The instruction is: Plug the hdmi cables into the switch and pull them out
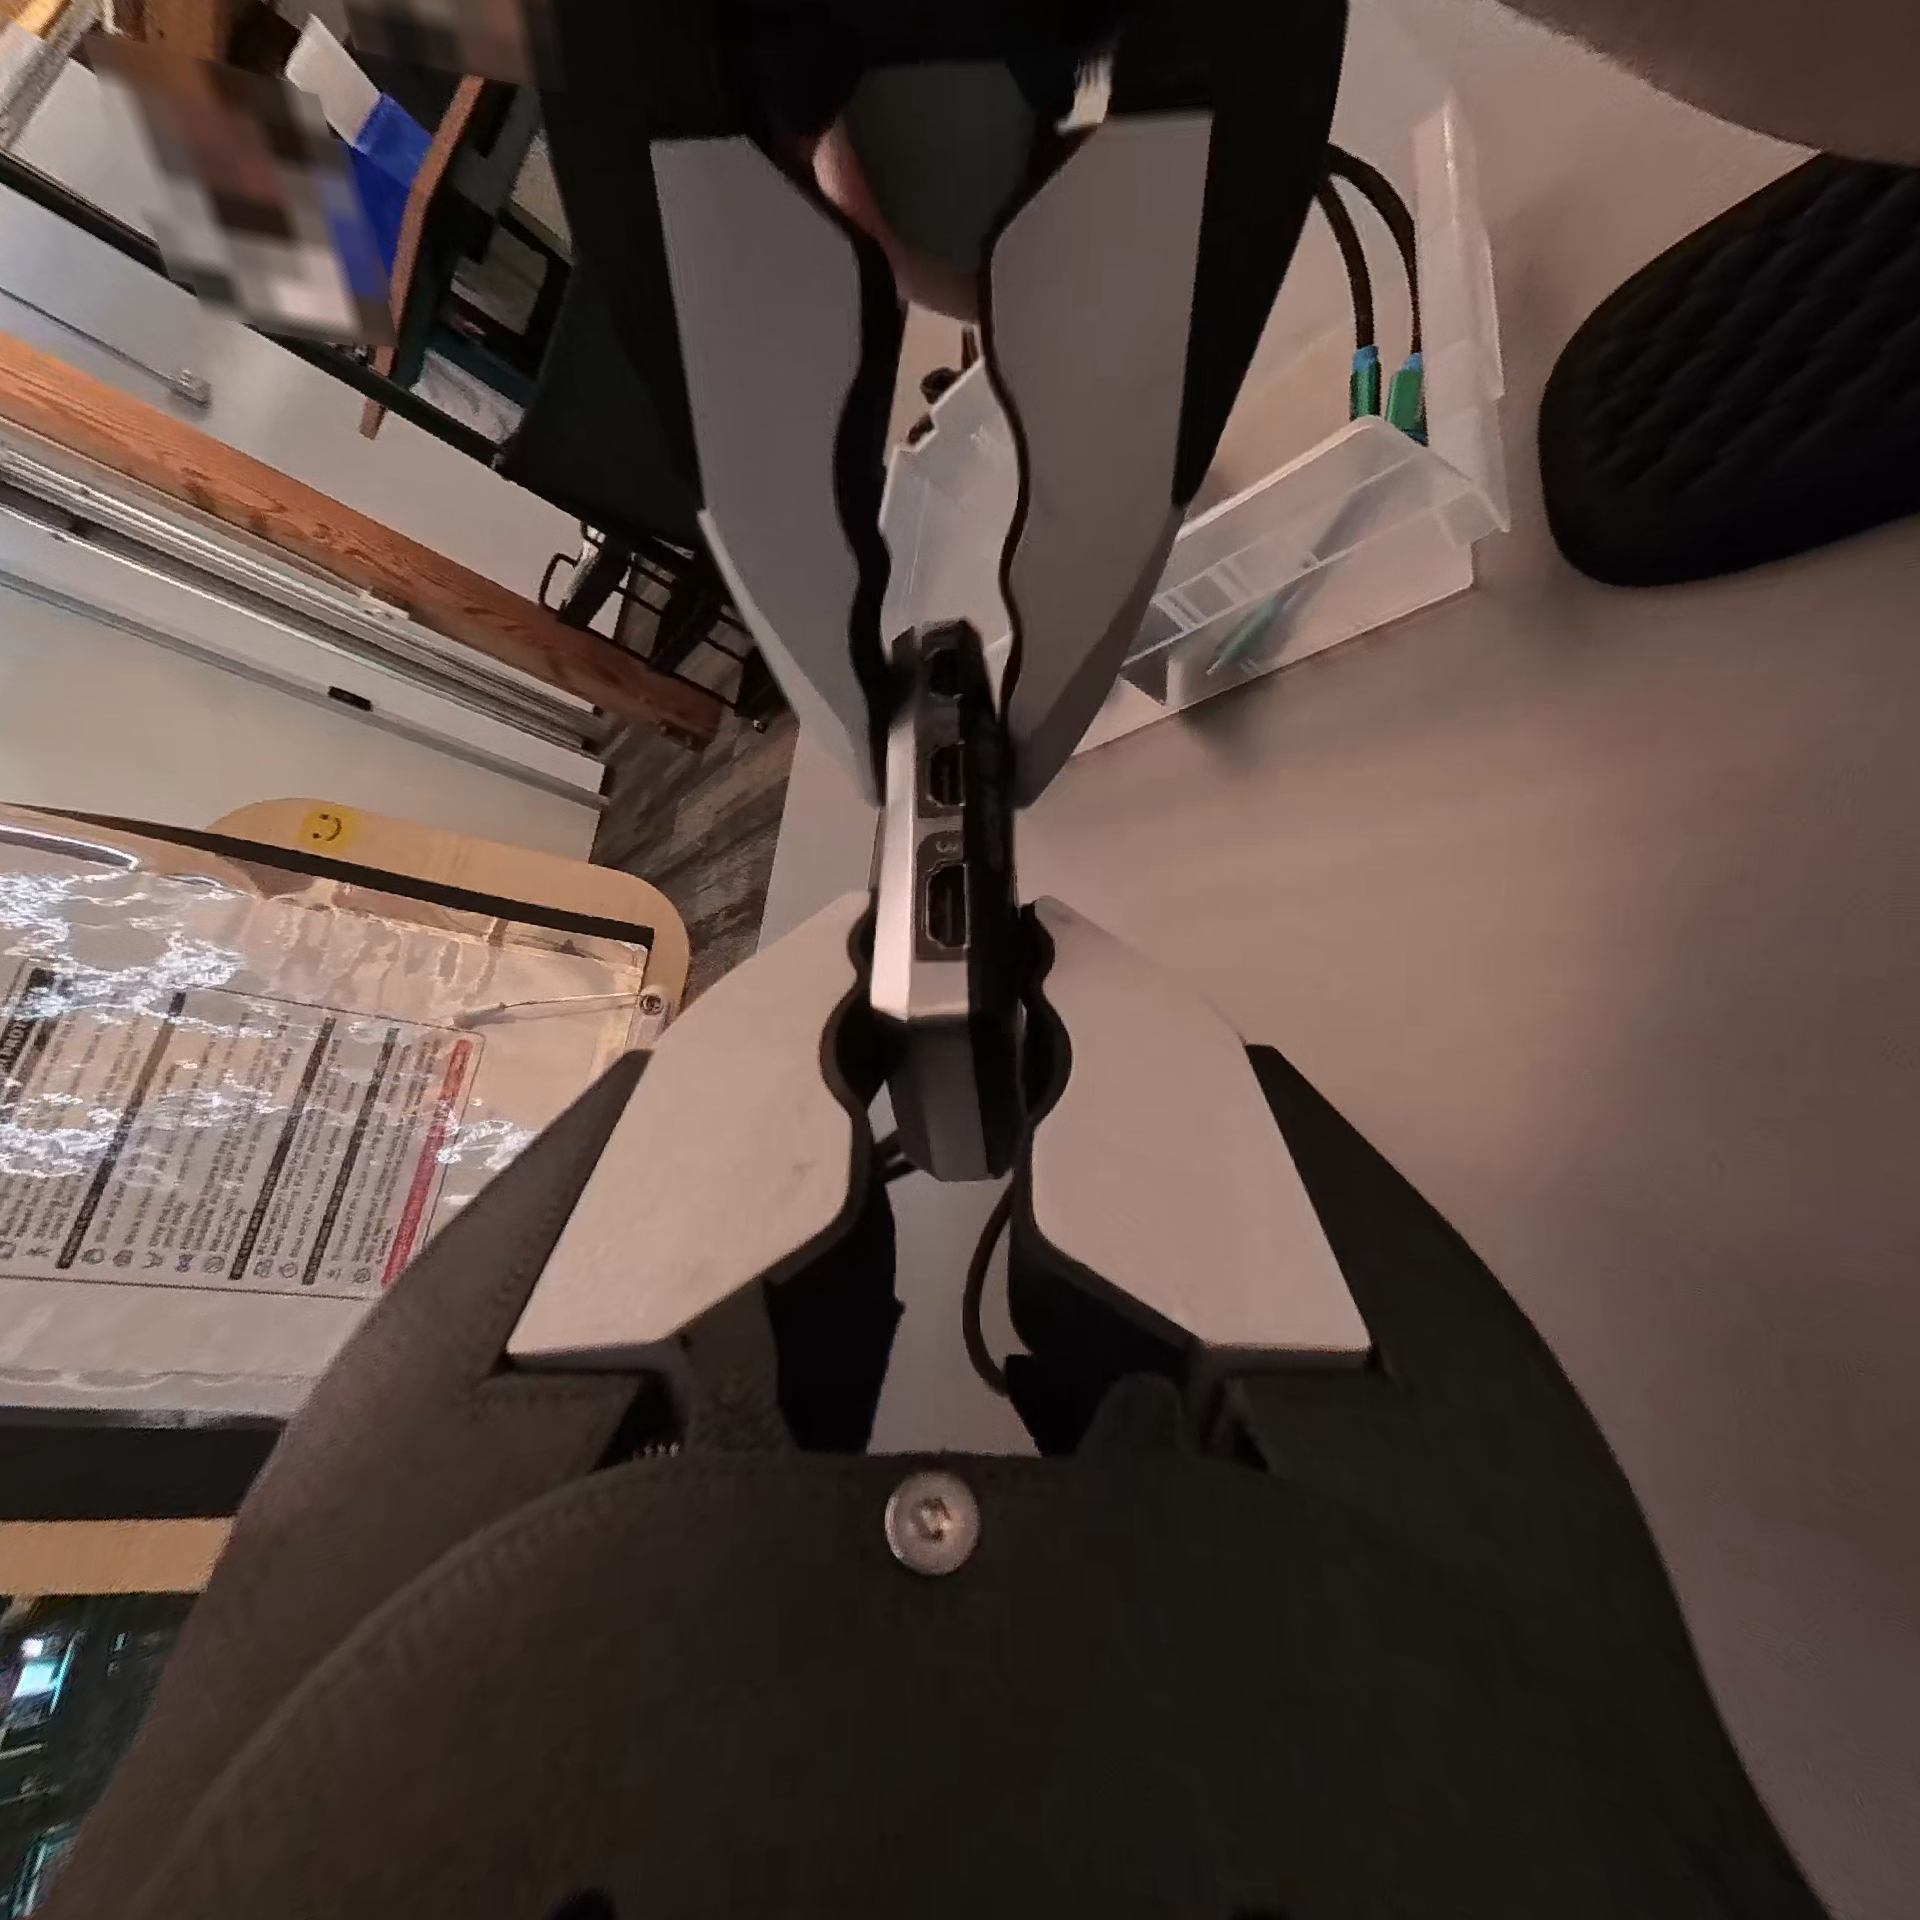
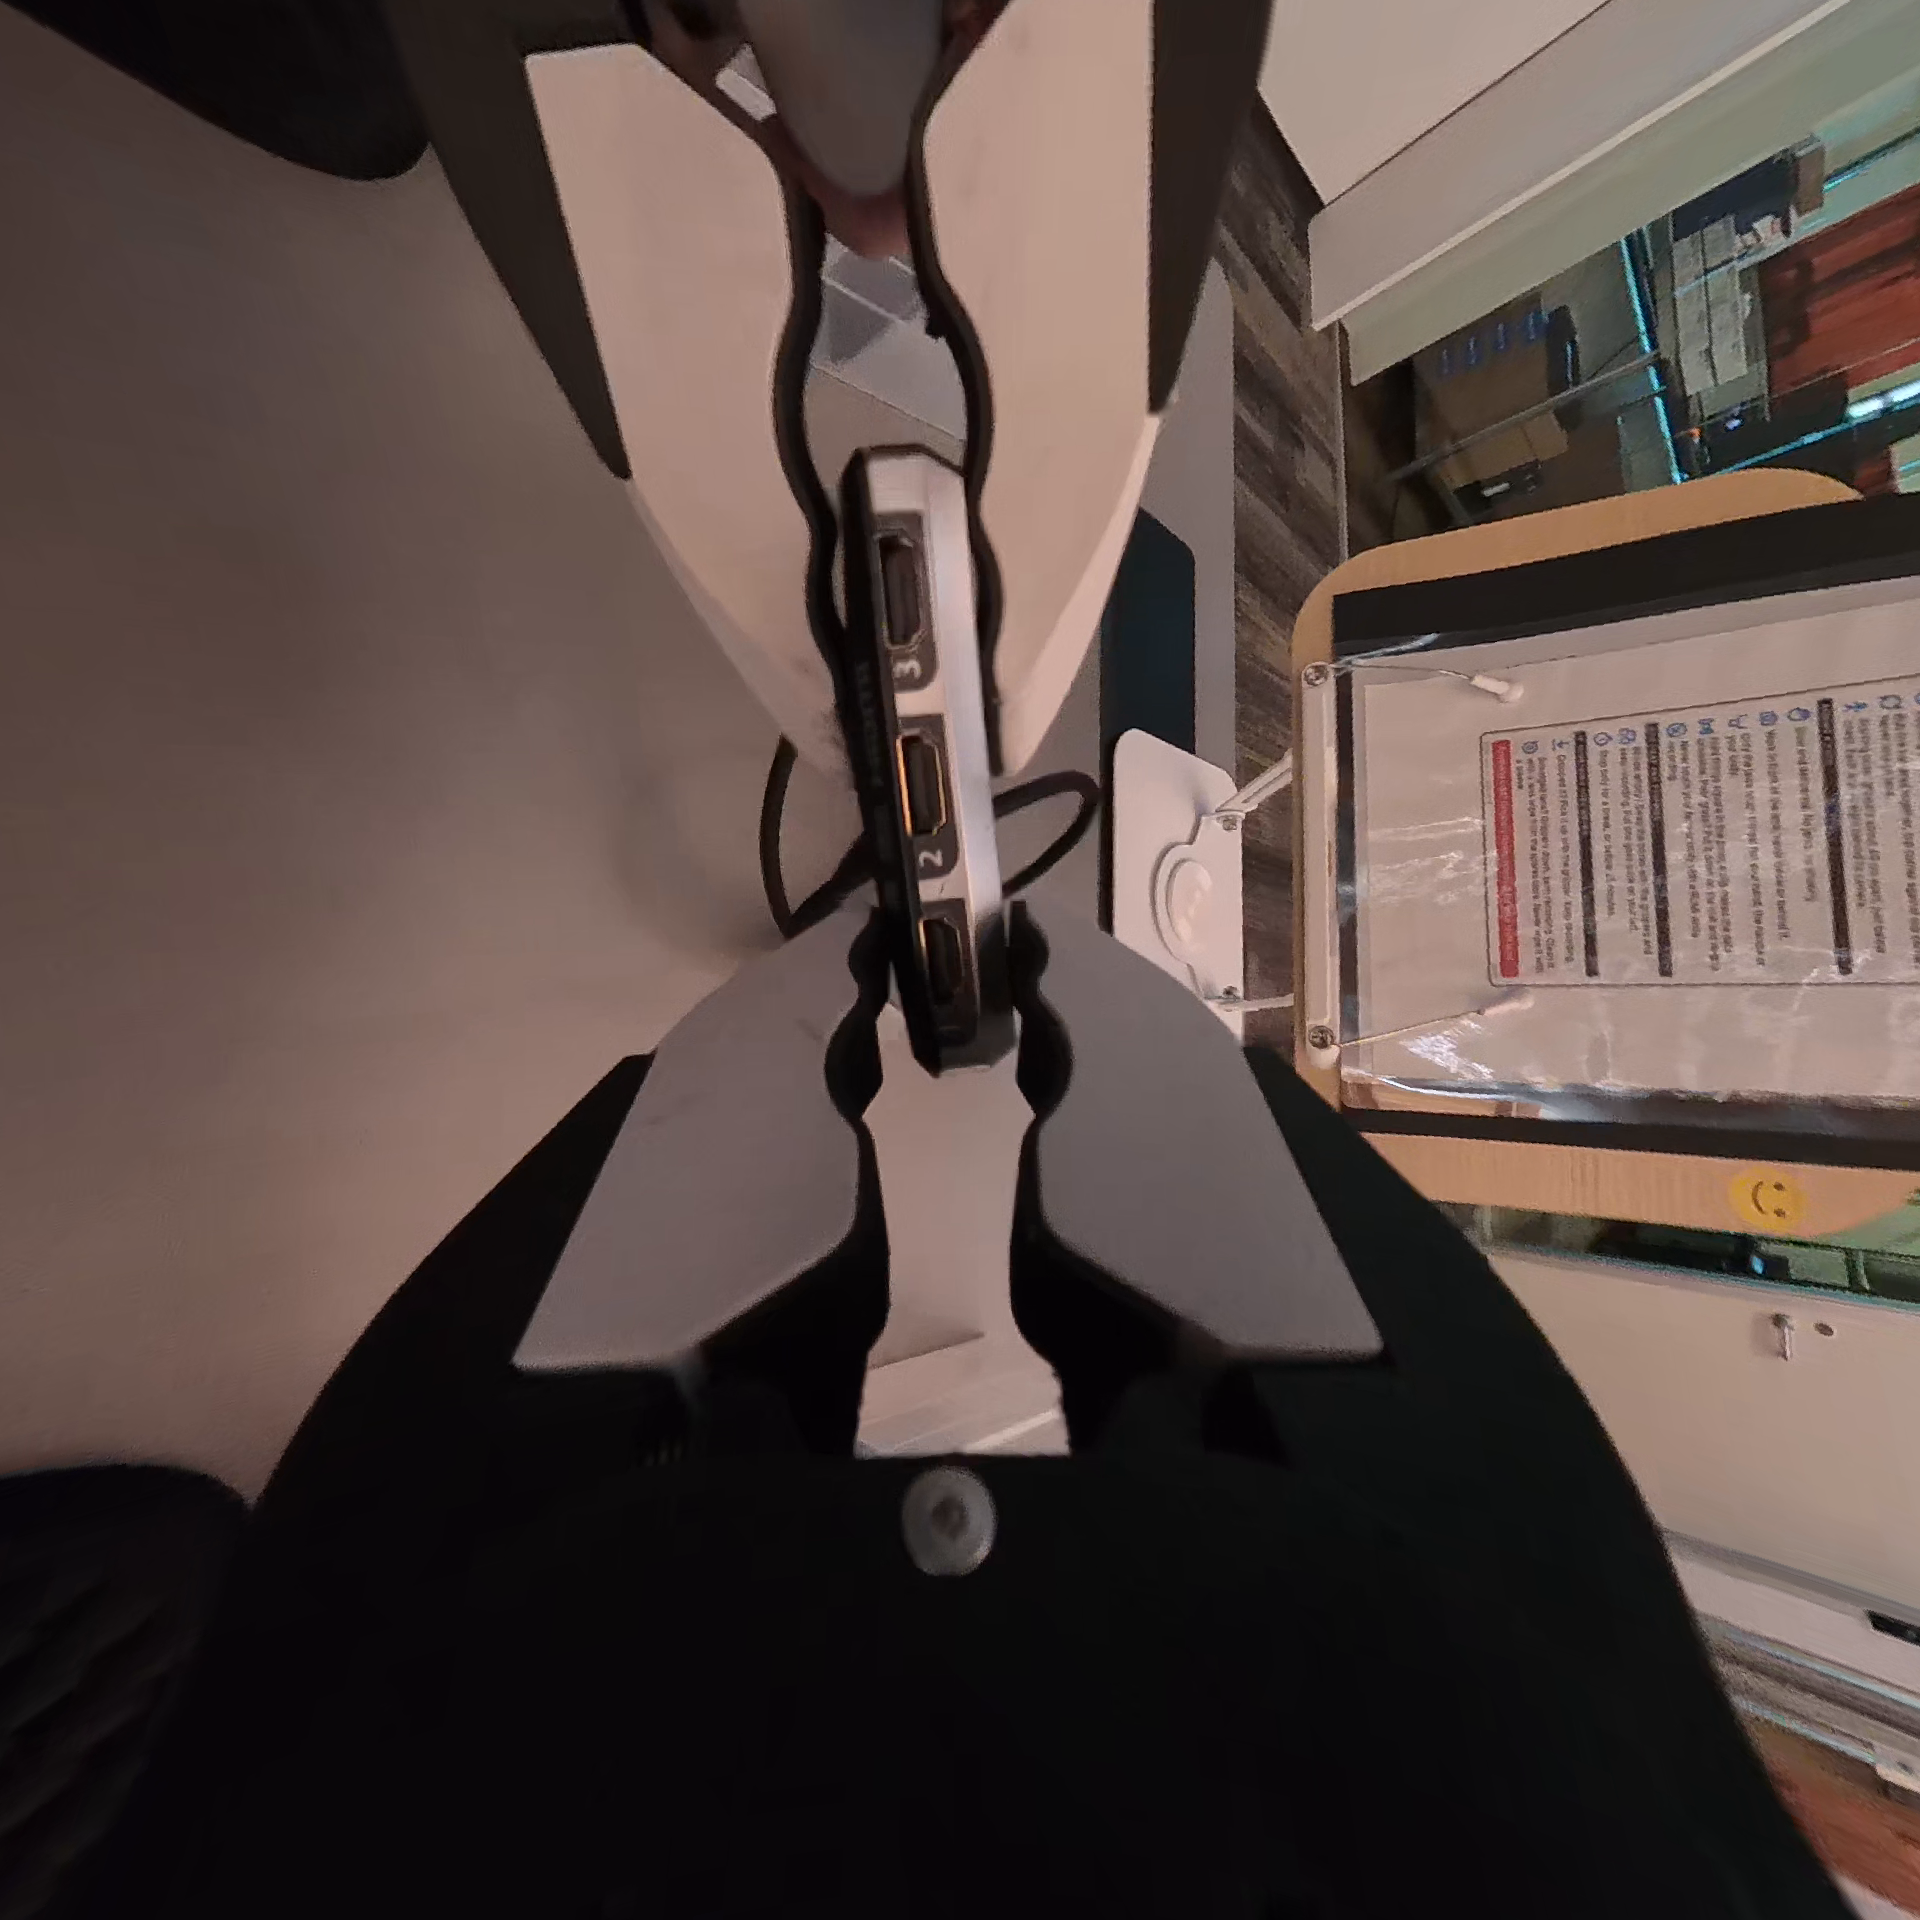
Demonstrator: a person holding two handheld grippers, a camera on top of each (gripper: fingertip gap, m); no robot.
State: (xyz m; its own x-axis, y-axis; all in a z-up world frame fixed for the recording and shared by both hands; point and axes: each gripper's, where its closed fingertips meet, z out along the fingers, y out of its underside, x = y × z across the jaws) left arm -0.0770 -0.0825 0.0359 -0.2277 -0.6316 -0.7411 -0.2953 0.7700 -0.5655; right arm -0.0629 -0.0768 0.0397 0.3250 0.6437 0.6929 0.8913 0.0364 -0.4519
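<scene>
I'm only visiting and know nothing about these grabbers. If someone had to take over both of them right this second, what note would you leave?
Left gripper: jaws shut on one end of the switch.
Right gripper: jaws shut on the other end, so the switch hangs between both above the white table.
All three ports on the visible edge are empty.
Two cable ends with green plugs lie by the clear plastic box.
Done: switch picked up. Left: plug the cables in, then pull them out.
</scene>
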